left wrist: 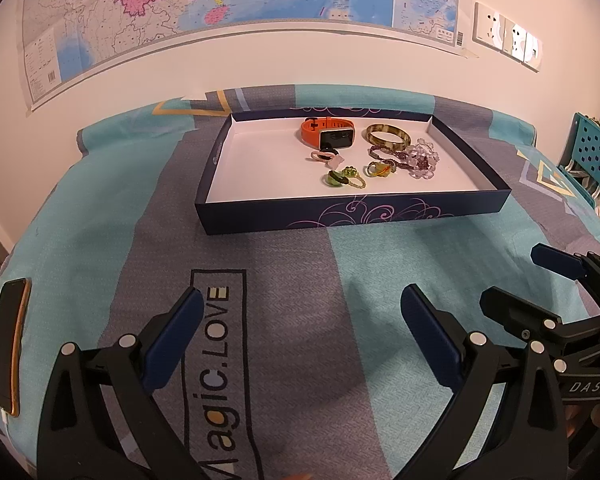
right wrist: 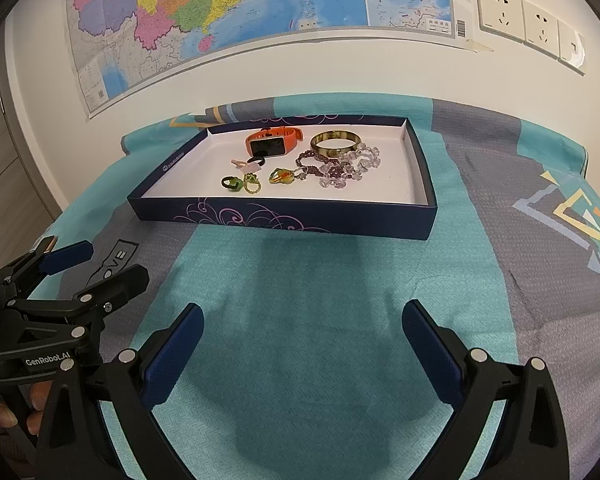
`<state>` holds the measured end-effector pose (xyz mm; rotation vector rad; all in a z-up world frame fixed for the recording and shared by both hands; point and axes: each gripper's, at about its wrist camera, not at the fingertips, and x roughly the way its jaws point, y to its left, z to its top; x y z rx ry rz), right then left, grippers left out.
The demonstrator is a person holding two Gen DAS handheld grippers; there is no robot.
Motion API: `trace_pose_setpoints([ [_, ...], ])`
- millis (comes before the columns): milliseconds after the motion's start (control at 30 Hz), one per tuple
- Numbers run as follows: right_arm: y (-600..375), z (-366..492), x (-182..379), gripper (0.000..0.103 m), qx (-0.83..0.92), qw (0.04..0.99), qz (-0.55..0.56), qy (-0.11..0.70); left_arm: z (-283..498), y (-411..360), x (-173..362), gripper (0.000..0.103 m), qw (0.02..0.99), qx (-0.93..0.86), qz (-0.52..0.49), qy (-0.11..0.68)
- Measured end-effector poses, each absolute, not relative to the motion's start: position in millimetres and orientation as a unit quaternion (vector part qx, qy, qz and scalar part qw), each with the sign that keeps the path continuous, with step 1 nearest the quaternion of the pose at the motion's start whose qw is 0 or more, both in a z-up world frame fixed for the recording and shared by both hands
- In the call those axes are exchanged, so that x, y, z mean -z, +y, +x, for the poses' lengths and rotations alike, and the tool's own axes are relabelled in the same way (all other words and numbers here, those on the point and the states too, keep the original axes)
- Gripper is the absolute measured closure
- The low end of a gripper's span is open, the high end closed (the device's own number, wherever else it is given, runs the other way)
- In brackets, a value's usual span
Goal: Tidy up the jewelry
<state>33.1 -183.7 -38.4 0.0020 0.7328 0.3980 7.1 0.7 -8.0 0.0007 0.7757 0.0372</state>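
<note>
A shallow dark blue box (left wrist: 340, 216) (right wrist: 284, 220) with a white floor lies on the patterned cloth ahead of both grippers. Inside it lie an orange watch (left wrist: 328, 132) (right wrist: 274, 142), a brown bangle (left wrist: 388, 134) (right wrist: 334, 145), a clear and purple bead bracelet (left wrist: 420, 160) (right wrist: 348, 168), green rings (left wrist: 342, 177) (right wrist: 240, 183), an amber ring (left wrist: 380, 169) (right wrist: 282, 177) and a pink piece (left wrist: 324, 156) (right wrist: 246, 165). My left gripper (left wrist: 302, 320) is open and holds nothing, well short of the box. My right gripper (right wrist: 302, 328) is open too, beside the left one.
A phone (left wrist: 10, 344) lies at the cloth's left edge. A map (right wrist: 220, 12) and wall sockets (right wrist: 528, 20) are on the wall behind. A teal chair (left wrist: 588, 156) stands at the right. In the right wrist view, a hand (right wrist: 4, 404) grips the left tool.
</note>
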Motion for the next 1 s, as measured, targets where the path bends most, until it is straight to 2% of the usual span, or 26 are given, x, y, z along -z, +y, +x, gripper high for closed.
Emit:
trace_pose_setpoints([
  [1000,-184.8,35.0,38.7,0.007,-0.193,0.914,0.002,0.356,7.3,-0.1,9.0,0.006,0.925,-0.018,0.0,0.379],
])
